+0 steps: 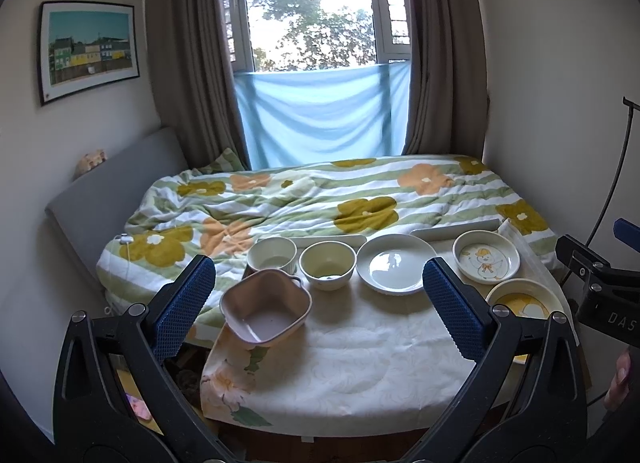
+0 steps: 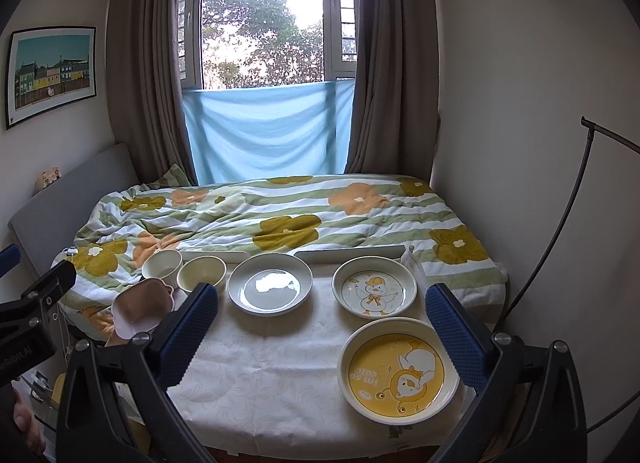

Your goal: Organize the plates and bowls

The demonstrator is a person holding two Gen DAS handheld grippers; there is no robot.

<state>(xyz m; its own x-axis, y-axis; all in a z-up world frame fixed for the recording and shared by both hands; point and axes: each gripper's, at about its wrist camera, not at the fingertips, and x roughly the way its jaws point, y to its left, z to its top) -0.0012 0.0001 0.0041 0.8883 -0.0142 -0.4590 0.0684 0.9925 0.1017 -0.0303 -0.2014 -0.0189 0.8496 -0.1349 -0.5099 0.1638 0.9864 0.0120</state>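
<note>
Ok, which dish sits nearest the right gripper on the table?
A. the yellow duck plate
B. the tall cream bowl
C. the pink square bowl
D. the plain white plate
A: the yellow duck plate lies at the table's near right corner, just inside the right gripper's open fingers, with the other dishes farther back or left.

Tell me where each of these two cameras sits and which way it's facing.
Left wrist: on the open left gripper, facing table, bed and window; pink bowl nearest; right gripper at its right edge.
Right wrist: on the open right gripper, same heading; yellow plate nearest; left gripper at left.
Shared: white plate, duck plate.
</note>
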